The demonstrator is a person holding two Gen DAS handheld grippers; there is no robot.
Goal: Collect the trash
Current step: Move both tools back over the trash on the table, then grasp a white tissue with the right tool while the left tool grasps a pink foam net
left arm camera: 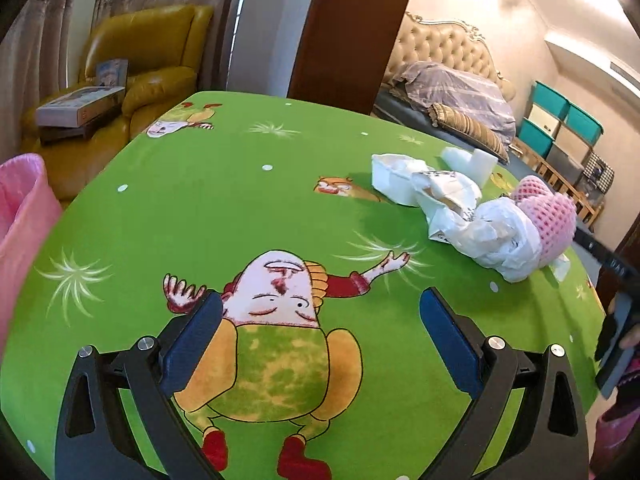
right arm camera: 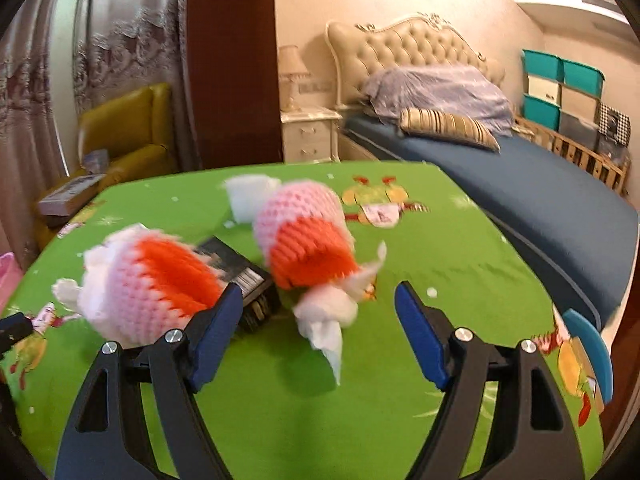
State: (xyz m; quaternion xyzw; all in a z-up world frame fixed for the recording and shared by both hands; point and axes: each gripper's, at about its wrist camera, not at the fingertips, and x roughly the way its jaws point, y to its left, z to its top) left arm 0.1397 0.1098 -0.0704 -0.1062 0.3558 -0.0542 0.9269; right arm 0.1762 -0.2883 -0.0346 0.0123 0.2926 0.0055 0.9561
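Observation:
On the green cartoon tablecloth (left arm camera: 224,208) a trash pile lies at the right: crumpled white paper (left arm camera: 444,196), a white wad (left arm camera: 500,244), a pink foam net (left arm camera: 548,216) and white foam blocks (left arm camera: 472,160). My left gripper (left arm camera: 320,304) hangs open over the cartoon figure, with nothing between its fingers. In the right wrist view, two pink-and-orange foam nets (right arm camera: 148,288) (right arm camera: 308,240), a black box (right arm camera: 244,280) and a white tissue (right arm camera: 328,316) lie close ahead. My right gripper (right arm camera: 320,294) is open. The tissue shows between its fingertips, untouched.
A pink-lined bin (left arm camera: 20,208) stands off the table's left edge. A yellow armchair (left arm camera: 152,64) with boxes is behind it. A bed (right arm camera: 520,184) runs along the table's right side, with a nightstand (right arm camera: 308,132) beyond. A hand on the right gripper's body (left arm camera: 616,320) shows at the right edge.

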